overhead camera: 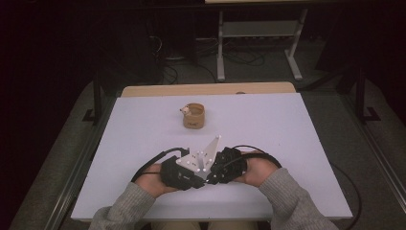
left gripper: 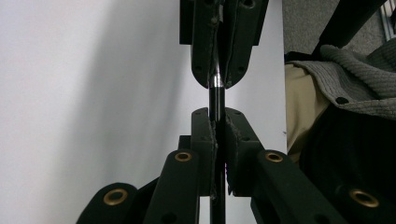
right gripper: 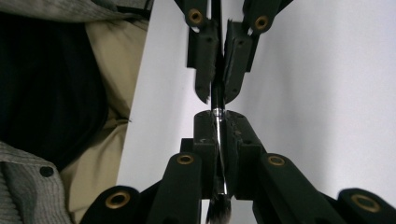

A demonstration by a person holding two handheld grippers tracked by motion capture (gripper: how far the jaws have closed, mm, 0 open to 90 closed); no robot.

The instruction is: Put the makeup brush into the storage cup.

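Jaws clamped: left gripper point(left gripper: 217, 123) and right gripper point(right gripper: 219, 123) both pinch one slim brush point(left gripper: 216, 100) | tips facing, brush bridging them | likely a handover or pull-apart | cup point(overhead camera: 194, 116) well beyond.

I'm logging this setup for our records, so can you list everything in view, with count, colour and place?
brush: one, black handle with a silver ferrule and dark bristles, held between the two grippers at the table's near edge.
cup: one, tan, on the table beyond the grippers, with a small pale thing at its rim, too small to identify.
table: one, white top with a wooden strip along the far edge.
frame: one, light grey, on the floor behind the table.
cables: several, dark, on the floor near the frame.
left gripper: one, black, fingers shut on the brush.
right gripper: one, black, fingers shut on the brush.
sleeves: two, grey knit, at the near edge.
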